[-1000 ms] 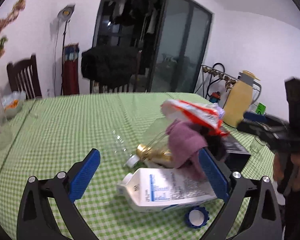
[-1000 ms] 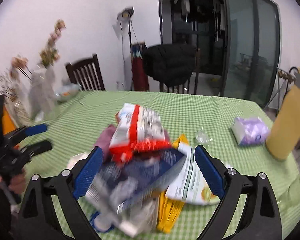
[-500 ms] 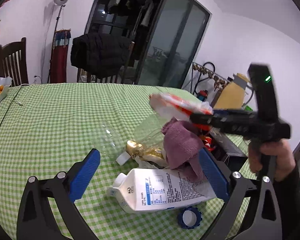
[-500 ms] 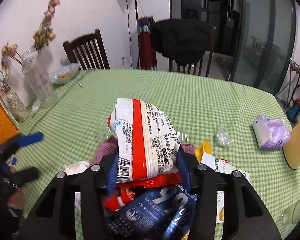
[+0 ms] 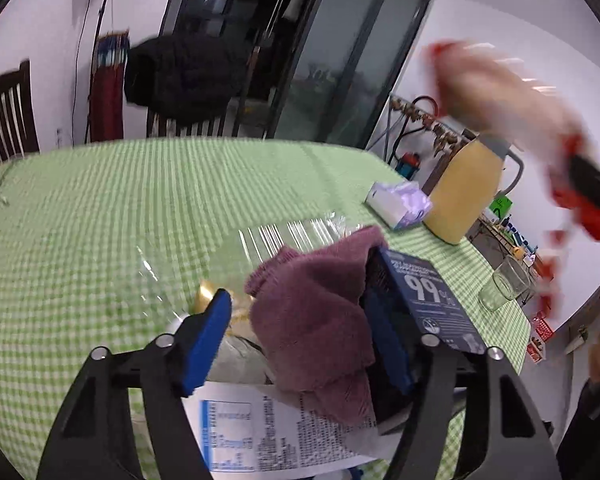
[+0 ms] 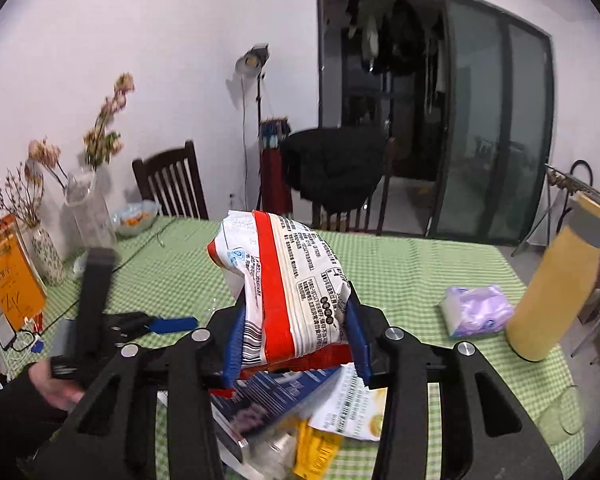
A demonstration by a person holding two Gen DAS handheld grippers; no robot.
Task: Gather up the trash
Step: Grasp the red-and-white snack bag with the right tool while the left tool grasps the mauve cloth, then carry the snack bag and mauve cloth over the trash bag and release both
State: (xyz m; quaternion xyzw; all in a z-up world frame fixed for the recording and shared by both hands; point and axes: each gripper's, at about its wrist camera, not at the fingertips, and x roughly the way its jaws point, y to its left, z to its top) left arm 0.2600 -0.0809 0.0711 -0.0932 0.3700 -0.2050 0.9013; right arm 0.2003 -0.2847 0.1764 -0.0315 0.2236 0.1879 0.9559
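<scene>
Lifted clear of the pile since a second ago, the red-and-white printed snack bag (image 6: 284,288) now sits clenched in the right gripper (image 6: 296,336), whose jaws are closing on it above the green checked worktop (image 6: 420,268). Meanwhile the left gripper (image 5: 300,344) has swung in over the crumpled mauve cloth (image 5: 316,320); its jaws are closing with the cloth between them, not yet pinching. Next, I judge, the bag needs carrying to a bin; none is in view.

Even indoor light, white walls bright; fisheye bends edges, dark corners; left wrist motion-blurred, snack bag (image 5: 504,92) smeared.
</scene>
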